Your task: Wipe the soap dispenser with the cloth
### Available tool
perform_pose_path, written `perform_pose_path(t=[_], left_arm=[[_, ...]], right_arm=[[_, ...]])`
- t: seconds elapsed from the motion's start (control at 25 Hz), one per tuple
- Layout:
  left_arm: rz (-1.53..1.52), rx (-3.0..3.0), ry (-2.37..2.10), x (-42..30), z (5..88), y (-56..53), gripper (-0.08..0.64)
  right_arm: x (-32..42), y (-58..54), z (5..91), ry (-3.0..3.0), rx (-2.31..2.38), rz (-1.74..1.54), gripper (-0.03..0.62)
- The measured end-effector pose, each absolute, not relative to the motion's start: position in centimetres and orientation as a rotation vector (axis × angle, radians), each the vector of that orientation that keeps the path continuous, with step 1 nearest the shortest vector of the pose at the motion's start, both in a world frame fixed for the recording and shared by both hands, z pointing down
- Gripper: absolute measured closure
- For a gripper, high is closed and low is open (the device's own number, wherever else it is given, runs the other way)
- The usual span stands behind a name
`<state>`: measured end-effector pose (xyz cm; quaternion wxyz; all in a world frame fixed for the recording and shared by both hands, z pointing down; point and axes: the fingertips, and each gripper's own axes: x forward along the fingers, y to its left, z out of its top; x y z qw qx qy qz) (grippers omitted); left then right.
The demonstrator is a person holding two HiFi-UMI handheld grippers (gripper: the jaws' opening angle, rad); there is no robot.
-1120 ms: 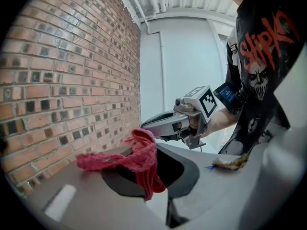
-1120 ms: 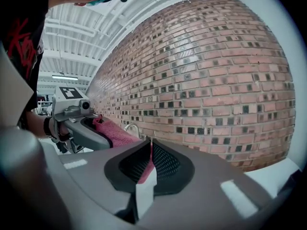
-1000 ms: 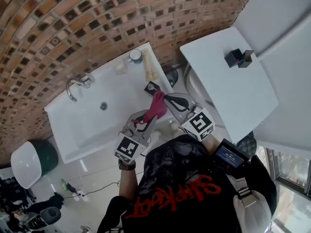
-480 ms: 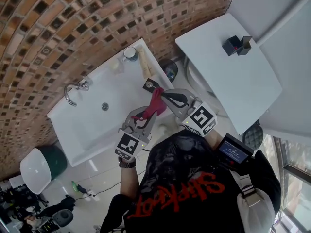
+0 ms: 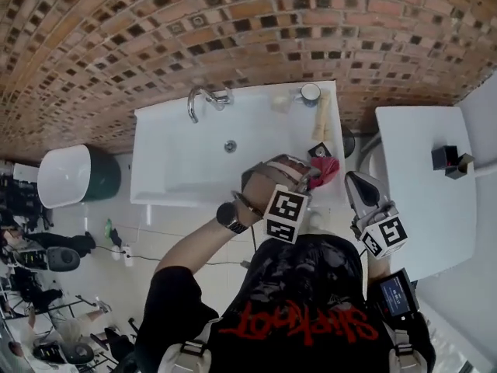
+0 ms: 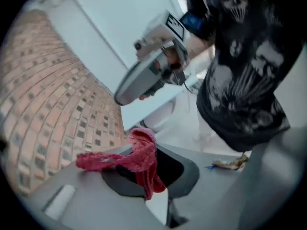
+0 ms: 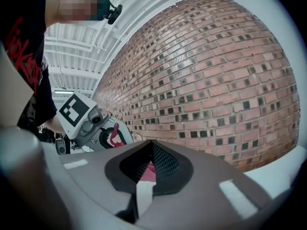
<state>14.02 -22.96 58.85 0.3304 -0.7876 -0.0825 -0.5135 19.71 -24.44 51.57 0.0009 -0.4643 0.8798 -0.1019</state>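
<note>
While the left gripper (image 5: 313, 177) is hovering over the right rim of the sink (image 5: 147, 185), its 2 jaws are clenching the red cloth (image 6: 140, 158), which is dangling just beside the dark soap dispenser (image 5: 318, 151); the right gripper (image 5: 349, 181) is hanging close by, jaws pressed together.
</note>
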Motion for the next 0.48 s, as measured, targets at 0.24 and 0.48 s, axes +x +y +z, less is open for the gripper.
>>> perform_pose_path(t=[0.24, 0.48], left_arm=[[-1.569, -1.238, -0.46, 10.7, 60.5, -24.4, 0.518], [-1.598, -1.257, -0.602, 10.0, 62.3, -21.0, 0.518]], right_arm=[[21.0, -25.3, 50.4, 2.778, -1.442, -0.318, 0.592], [20.8, -25.1, 49.7, 2.757, -1.432, -0.305, 0.592]])
